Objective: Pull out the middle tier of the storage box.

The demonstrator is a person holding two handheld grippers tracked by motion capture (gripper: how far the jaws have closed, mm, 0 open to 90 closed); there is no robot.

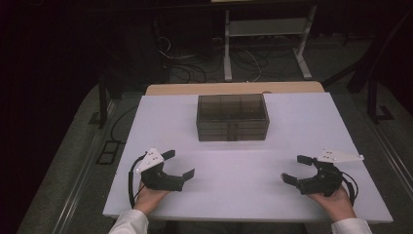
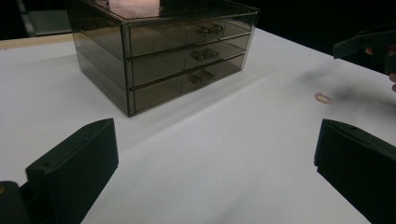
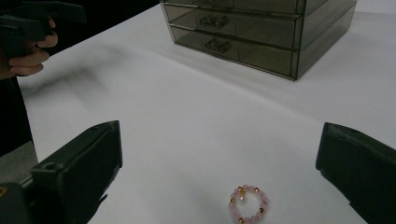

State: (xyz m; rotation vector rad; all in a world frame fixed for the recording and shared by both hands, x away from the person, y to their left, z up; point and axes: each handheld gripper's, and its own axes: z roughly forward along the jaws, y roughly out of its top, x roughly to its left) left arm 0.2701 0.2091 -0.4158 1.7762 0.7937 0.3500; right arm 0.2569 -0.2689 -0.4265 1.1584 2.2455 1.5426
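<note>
Right gripper view: a pink bead bracelet [image 3: 248, 204] lies on the worktop [image 3: 196, 126] just ahead, between the released jaws. Left gripper [image 1: 176, 165], jaws also released, sits well apart from it.

Open tabletop [image 1: 234, 170] before the drawer box [image 1: 233, 118], bracelet [image 3: 247, 204] aside.

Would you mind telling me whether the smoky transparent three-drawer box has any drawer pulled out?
All shut: the smoky transparent three-drawer box's three drawer fronts sit flush with its frame, handles aligned.

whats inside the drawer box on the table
The smoky see-through drawer box has three closed drawers with small handles; nothing clearly shows inside them. The dark plastic hides the back of each drawer. The pink bead bracelet lies outside on the table.
</note>
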